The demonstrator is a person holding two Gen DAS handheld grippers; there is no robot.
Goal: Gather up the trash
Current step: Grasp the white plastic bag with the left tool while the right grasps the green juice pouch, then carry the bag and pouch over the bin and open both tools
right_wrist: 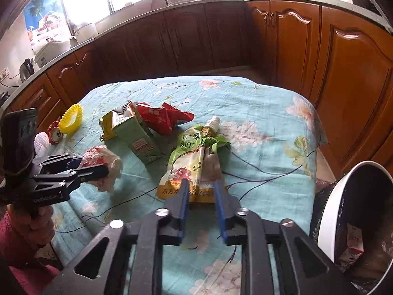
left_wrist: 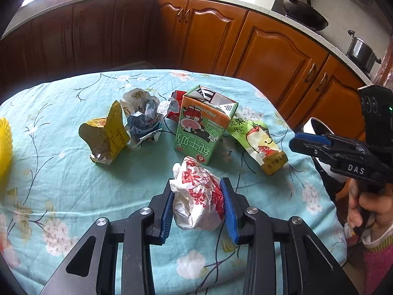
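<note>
- Two grabs going at once here, so we've got one piece of trash per hand.
- Our left gripper (left_wrist: 197, 206) has its fingers (left_wrist: 167, 211) squeezed onto the crumpled white bag with red print (left_wrist: 196, 196), one blue pad on each side. It's soft and puffy, so pinching it across the middle makes sense; the wad just squashes into the pads.
- Our right gripper (right_wrist: 201, 196) is on the green fruit pouch (right_wrist: 194, 162), lying flat with its white cap (right_wrist: 213, 123) pointing away from us. The fingers (right_wrist: 184, 201) sit at its near bottom edge, with that edge between them; they look nipped onto it, though we can't swear how firm the bite is. Going for the edge is the only real option on something that flat.
- The bin with the white rim (right_wrist: 343, 196) sits off the right corner of the surface (right_wrist: 258, 113), already holding some scraps, so the right hand has the short trip.
- Still waiting on the cloth: the green milk carton (left_wrist: 203, 127) standing upright, the torn yellow packet (left_wrist: 108, 135), the crumpled paper wad (left_wrist: 142, 118), and the red wrapper (right_wrist: 159, 118) behind the carton.
- A yellow ring (right_wrist: 71, 118) and a red can (right_wrist: 55, 134) sit out at the far left corner.
- Our guess: lift both, dump, come back for the carton.
</note>
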